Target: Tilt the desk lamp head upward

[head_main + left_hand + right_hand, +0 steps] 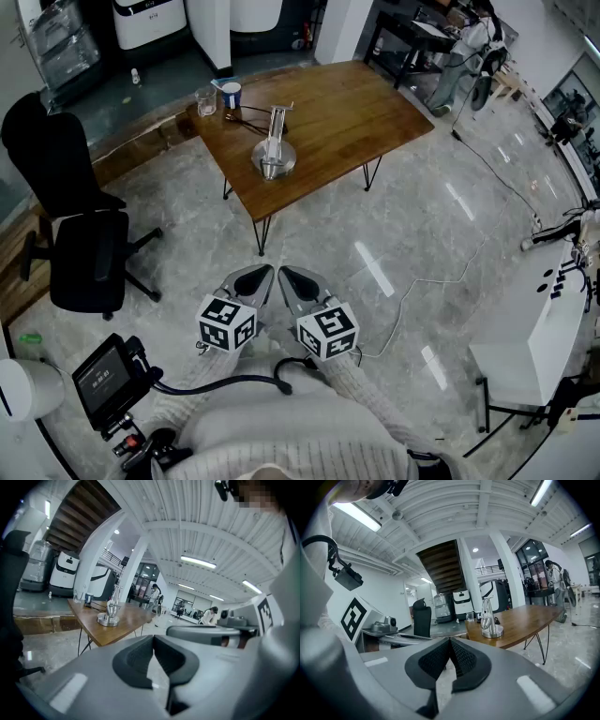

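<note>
A chrome desk lamp (274, 148) with a round base stands on the brown wooden table (347, 112), near its front left part. The same lamp (109, 613) shows small in the left gripper view, and the lamp (490, 621) also appears far off in the right gripper view. My left gripper (258, 275) and right gripper (286, 276) are held side by side close to my body, well short of the table, over the floor. Both are shut with nothing between their jaws.
A glass (205, 101) and a blue-white cup (232, 94) stand at the table's far left corner, with a dark cable beside them. A black office chair (80, 230) stands left. A white desk (553, 319) is at the right, and cables lie on the marble floor.
</note>
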{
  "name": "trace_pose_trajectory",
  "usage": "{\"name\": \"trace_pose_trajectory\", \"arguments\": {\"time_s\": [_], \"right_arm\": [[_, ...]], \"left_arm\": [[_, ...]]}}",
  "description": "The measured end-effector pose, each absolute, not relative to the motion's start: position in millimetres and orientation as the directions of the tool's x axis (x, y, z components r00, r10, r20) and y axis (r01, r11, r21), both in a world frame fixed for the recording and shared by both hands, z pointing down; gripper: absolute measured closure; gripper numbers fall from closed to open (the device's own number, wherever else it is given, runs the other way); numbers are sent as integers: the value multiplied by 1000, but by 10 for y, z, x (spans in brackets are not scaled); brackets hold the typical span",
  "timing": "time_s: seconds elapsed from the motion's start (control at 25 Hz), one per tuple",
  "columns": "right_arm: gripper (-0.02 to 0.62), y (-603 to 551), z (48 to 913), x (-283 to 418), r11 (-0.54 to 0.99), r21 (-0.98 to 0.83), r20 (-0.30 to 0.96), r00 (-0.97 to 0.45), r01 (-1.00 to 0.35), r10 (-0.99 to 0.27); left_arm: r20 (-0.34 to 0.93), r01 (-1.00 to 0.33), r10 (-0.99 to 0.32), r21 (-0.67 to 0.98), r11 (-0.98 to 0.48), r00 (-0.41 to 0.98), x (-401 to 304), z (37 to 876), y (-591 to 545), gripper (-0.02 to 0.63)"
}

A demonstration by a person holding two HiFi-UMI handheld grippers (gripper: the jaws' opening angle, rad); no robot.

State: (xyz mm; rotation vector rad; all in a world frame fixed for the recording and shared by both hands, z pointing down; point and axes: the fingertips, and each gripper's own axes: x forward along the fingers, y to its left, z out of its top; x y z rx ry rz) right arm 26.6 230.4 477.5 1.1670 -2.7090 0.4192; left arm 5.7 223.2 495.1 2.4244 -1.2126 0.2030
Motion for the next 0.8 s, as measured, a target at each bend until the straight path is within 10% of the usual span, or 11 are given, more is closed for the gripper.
{"name": "trace_pose_trajectory", "arguments": {"time_s": [0.8], "right_arm": [[598,220,4572,59,603,-183,232,-630,-776,-741]], "left_arm": [[278,-766,-716,300,-569,640,-306,4743,122,598]]}}
